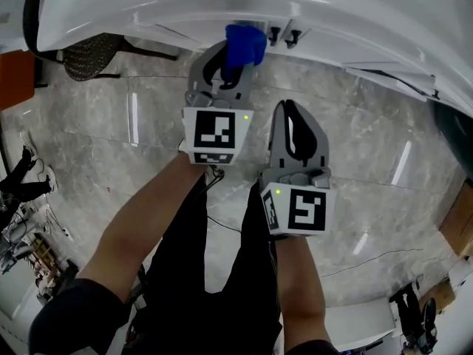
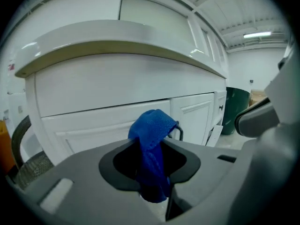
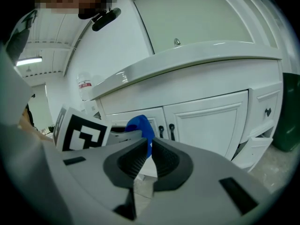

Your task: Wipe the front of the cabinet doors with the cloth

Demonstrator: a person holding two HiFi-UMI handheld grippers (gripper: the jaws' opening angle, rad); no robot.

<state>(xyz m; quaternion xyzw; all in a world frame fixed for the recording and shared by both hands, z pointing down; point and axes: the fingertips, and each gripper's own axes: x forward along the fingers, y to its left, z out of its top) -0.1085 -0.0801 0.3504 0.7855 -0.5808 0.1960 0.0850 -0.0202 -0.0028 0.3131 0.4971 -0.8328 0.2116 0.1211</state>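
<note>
My left gripper is shut on a bunched blue cloth, which sticks up out of the jaws in the left gripper view as the cloth. It is held close to the white cabinet doors, just in front of their dark handles; I cannot tell whether it touches. My right gripper hangs lower and to the right, jaws closed with nothing between them. In the right gripper view the cloth and the paired doors with handles lie ahead.
A white countertop overhangs the doors. Grey marble floor lies below. A dark mesh chair stands at the left, a dark green bin at the cabinet's right end. An open lower drawer juts out on the right.
</note>
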